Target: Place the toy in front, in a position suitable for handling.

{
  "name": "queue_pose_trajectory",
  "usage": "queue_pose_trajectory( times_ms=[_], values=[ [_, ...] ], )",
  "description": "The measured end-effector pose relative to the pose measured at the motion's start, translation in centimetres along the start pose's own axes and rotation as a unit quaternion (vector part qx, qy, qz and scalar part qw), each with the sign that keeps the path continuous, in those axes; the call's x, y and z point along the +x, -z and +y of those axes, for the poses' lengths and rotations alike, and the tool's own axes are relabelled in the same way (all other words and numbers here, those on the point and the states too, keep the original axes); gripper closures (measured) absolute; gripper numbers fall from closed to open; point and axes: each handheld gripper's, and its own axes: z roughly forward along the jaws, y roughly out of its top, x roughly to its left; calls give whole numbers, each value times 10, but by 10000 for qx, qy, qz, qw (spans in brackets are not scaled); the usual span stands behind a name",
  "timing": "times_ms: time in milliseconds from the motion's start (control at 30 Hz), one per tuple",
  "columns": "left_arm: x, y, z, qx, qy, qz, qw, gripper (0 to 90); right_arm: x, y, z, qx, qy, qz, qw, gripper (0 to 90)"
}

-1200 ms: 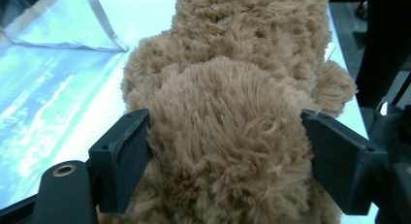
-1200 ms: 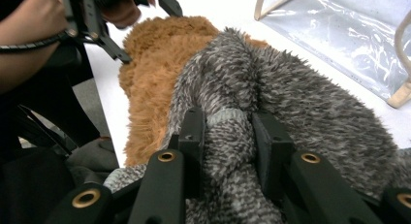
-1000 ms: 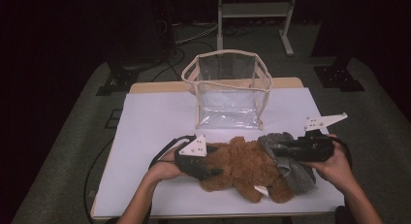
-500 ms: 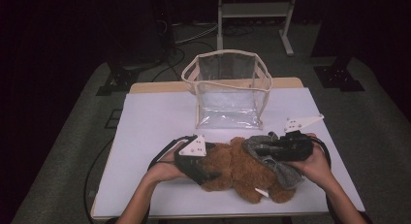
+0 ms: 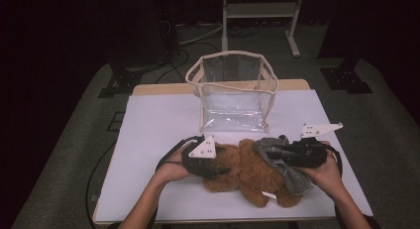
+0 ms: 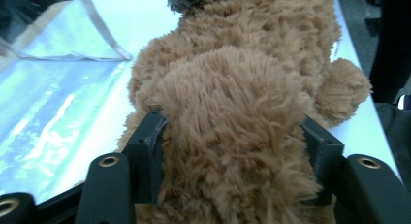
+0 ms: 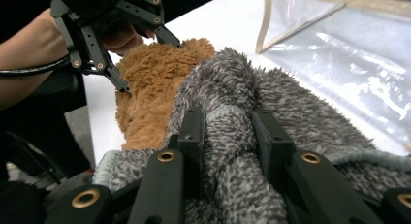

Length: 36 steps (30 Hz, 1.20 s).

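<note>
A brown teddy bear (image 5: pixel 242 172) lies on the white table (image 5: pixel 158 125) near its front edge. My left gripper (image 5: pixel 210 165) is at the bear's left end. In the left gripper view its jaws have just been closing, and they now press into the brown plush (image 6: pixel 232 112) from both sides. My right gripper (image 5: pixel 271 152) is shut on a grey knitted garment (image 5: pixel 294 178) draped over the bear's right half. The right gripper view has a fold of this grey knit (image 7: pixel 242 88) pinched between the two jaws, with the bear (image 7: pixel 150 83) and the left gripper (image 7: pixel 140 44) beyond it.
A clear plastic bag (image 5: pixel 233 92) with beige trim stands open-topped at the back middle of the table, just behind the bear. A metal stand (image 5: pixel 257 11) and cables are on the dark floor beyond. White table surface stretches to the left.
My right gripper has moved left and slightly down with the grey garment, drawing it over the bear. The left hand has stayed at the bear's left end.
</note>
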Motion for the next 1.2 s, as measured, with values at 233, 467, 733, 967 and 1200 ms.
queue_pose_trajectory(
  times_ms=[233, 467, 733, 967, 1200],
  values=[
    [11, 16, 3, 397, -56, 122, 9991, 451, 0, -16, 15, 28, 150, -21, 9999, 679],
    [5, 22, -7, 274, 55, -58, 9996, 379, 4, -33, 10, 169, 155, 211, 9995, 681],
    [-4, 14, -10, 119, 104, -228, 9996, 357, 18, -24, 4, 210, 308, 219, 9991, 680],
    [-14, 20, -14, 64, 51, -386, 9992, 378, 19, -40, 26, 279, 447, 124, 9985, 679],
    [-9, 24, -11, -36, 131, -151, 9998, 257, 27, -42, 9, 342, 479, 241, 9980, 680]
  ],
)
